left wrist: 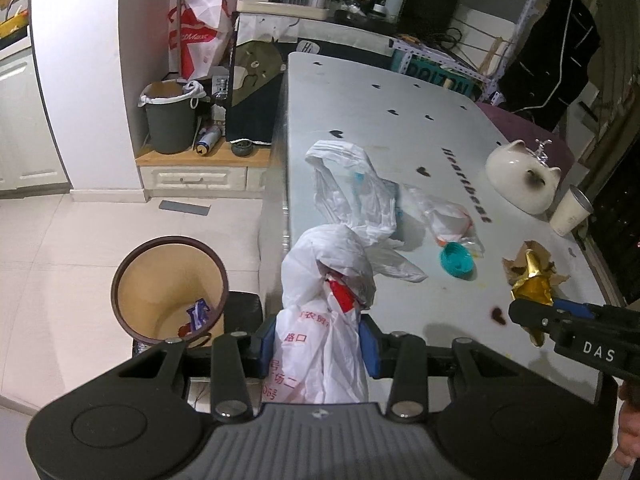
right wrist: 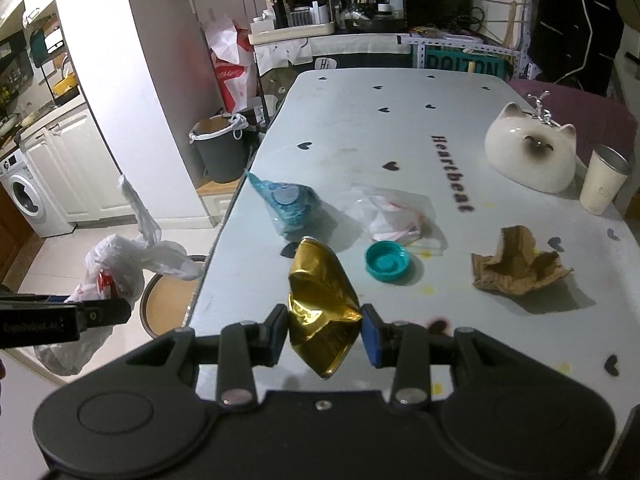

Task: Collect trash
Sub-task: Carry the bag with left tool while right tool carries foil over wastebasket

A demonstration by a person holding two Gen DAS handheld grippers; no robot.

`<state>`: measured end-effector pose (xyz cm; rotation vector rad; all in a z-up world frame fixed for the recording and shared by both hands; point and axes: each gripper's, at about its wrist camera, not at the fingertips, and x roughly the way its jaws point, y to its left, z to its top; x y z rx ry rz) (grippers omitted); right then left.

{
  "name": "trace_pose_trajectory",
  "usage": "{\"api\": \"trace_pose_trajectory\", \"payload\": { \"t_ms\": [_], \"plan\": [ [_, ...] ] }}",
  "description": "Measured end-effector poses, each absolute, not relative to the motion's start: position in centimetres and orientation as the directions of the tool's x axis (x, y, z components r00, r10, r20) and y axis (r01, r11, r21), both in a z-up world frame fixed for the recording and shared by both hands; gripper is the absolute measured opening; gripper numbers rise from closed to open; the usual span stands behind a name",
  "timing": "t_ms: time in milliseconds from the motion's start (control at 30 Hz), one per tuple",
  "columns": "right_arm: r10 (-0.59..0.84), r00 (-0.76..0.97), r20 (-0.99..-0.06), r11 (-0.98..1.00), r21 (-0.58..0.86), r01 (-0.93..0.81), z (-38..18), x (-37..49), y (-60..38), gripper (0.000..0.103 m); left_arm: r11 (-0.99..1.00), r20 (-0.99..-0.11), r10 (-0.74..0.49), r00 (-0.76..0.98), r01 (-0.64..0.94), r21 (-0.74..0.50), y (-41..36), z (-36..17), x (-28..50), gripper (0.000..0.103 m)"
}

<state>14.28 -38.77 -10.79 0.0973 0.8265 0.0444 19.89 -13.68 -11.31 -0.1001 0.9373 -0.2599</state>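
Two pieces of trash were held: a white plastic bag [left wrist: 324,320] was clamped in the left claw [left wrist: 318,344] beside the counter [left wrist: 400,120] edge, near the brown bin [left wrist: 170,288]; a gold wrapper [right wrist: 322,312] was pinched in the right claw [right wrist: 324,336]. Release over the bin was judged next. Much of the bin's contents was hidden.

cap [right wrist: 387,266] on table [right wrist: 400,128], paper [right wrist: 516,268] right of it | bin [left wrist: 170,286] on floor, left of table | wrapper [left wrist: 199,314] in bin
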Motion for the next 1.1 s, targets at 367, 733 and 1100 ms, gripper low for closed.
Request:
{"api": "trace_pose_trajectory", "payload": {
  "t_ms": [367, 733, 1100],
  "plan": [
    [0.093, 0.667, -0.740, 0.990, 0.141, 0.018, -11.0, 18.0, -29.7, 0.040, 0.962, -0.793, -0.271, 0.545, 0.184, -0.202, -4.7, -11.7, 24.6, 0.042],
    [0.124, 0.631, -0.766, 0.988, 0.158, -0.002, -12.8, 24.4, -20.2, 0.040, 0.970, -0.826, -0.242, 0.509, 0.143, -0.196, 4.1, -14.1, 30.1, 0.043],
    [0.179, 0.543, -0.821, 0.983, 0.176, -0.058, -16.8, 32.3, -13.4, 0.040, 0.977, -0.882, -0.206, 0.424, 0.044, -0.207, 10.4, -18.5, 36.1, 0.043]
  ]
}}
